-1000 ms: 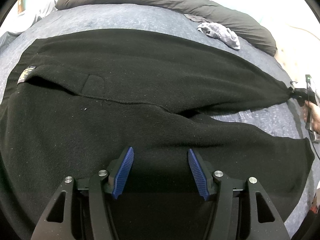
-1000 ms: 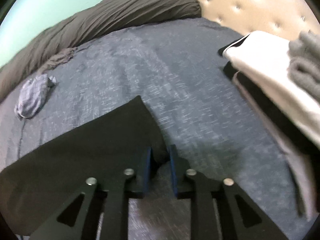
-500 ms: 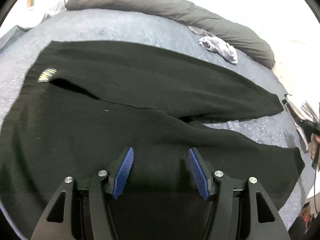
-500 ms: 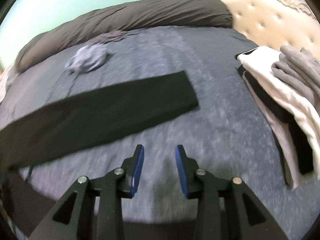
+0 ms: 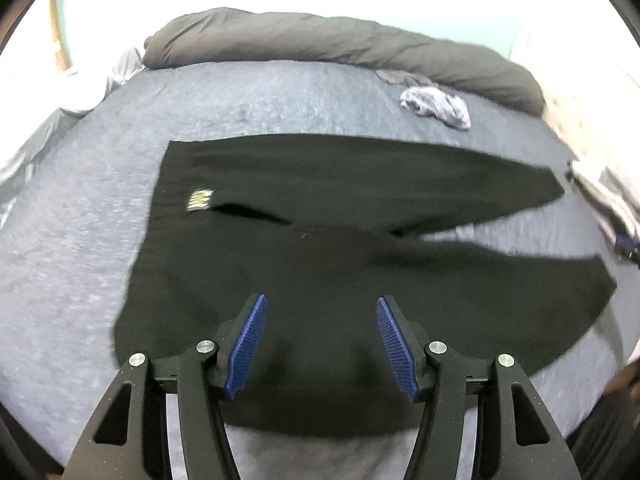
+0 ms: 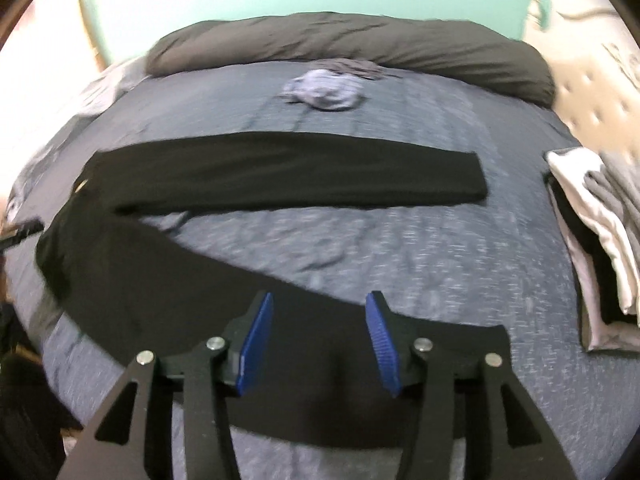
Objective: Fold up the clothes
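Observation:
Black fleece trousers point(image 5: 320, 208) lie spread flat on a blue-grey bed, waist to the left with a small label point(image 5: 199, 199), the two legs fanning out to the right. My left gripper point(image 5: 320, 344) hovers open over the near leg, nothing between its blue pads. In the right wrist view the same trousers point(image 6: 280, 176) show the far leg straight across the bed and the near leg point(image 6: 168, 280) running under my right gripper point(image 6: 320, 342), which is open and empty above the leg's hem end.
A long dark grey pillow point(image 6: 340, 40) lies along the far edge. A crumpled light grey garment point(image 6: 324, 90) sits in front of it. A stack of folded white, grey and black clothes point(image 6: 592, 216) rests at the right by the tufted headboard point(image 6: 592, 80).
My right gripper let go of the far leg's hem, opened and drew back over the near leg. Both cameras pulled back and higher; the far leg now lies flat.

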`<state>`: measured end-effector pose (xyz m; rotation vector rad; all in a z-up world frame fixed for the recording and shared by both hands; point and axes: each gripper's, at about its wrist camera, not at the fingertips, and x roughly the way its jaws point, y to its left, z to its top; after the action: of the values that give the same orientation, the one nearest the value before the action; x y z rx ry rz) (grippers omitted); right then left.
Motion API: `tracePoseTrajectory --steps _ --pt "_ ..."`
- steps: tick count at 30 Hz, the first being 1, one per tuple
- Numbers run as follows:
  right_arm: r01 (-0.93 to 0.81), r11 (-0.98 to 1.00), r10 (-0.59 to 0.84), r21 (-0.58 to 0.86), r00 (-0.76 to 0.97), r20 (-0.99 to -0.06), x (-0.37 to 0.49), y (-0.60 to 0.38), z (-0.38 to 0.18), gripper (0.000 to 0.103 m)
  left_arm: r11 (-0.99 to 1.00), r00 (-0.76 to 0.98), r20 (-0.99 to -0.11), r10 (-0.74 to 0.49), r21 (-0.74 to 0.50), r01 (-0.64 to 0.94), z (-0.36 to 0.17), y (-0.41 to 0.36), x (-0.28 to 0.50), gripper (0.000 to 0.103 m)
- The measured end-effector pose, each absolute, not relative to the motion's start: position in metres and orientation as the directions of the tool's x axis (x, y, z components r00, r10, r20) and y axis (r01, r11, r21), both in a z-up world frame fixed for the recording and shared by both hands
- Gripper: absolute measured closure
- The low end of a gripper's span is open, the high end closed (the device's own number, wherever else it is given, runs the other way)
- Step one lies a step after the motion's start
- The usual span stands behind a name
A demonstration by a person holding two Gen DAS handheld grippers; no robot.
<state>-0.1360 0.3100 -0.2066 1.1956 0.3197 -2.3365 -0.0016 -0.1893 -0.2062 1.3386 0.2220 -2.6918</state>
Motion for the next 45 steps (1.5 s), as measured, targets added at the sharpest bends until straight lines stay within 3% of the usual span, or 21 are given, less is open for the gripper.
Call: tracePoseTrajectory --steps 7,17,27,39,45 --pt "0.671 -0.736 -0.326 -0.088 -0.467 -0.822 -0.08 0.276 -0.209 0.053 -0.963 -0.523 -0.85 -0.06 -0.089 0.255 -0.216 -0.239 0.037 0.042" --pt "0.741 -0.666 -0.339 -0.081 -0.398 -0.852 -0.055 0.239 -0.233 0.052 -0.898 -0.472 -0.881 -0.015 -0.196 0.394 -0.252 -0.295 0.067 0.042" --pt "0.775 -0.627 -0.326 -0.08 -0.354 -0.877 -0.049 0.218 -0.253 0.052 -0.751 -0.53 -0.843 0.096 -0.411 0.517 -0.278 -0.347 0.064 0.042" --pt "0.789 -0.61 -0.326 -0.07 -0.331 -0.886 -0.044 0.207 -0.258 0.052 -0.649 -0.551 -0.816 0.174 -0.516 0.559 -0.294 -0.354 0.064 0.042" --pt "0.79 -0.609 -0.33 -0.066 -0.328 -0.885 -0.043 0.204 -0.258 0.052 -0.669 -0.543 -0.819 0.187 -0.511 0.54 -0.295 -0.337 0.061 0.042"
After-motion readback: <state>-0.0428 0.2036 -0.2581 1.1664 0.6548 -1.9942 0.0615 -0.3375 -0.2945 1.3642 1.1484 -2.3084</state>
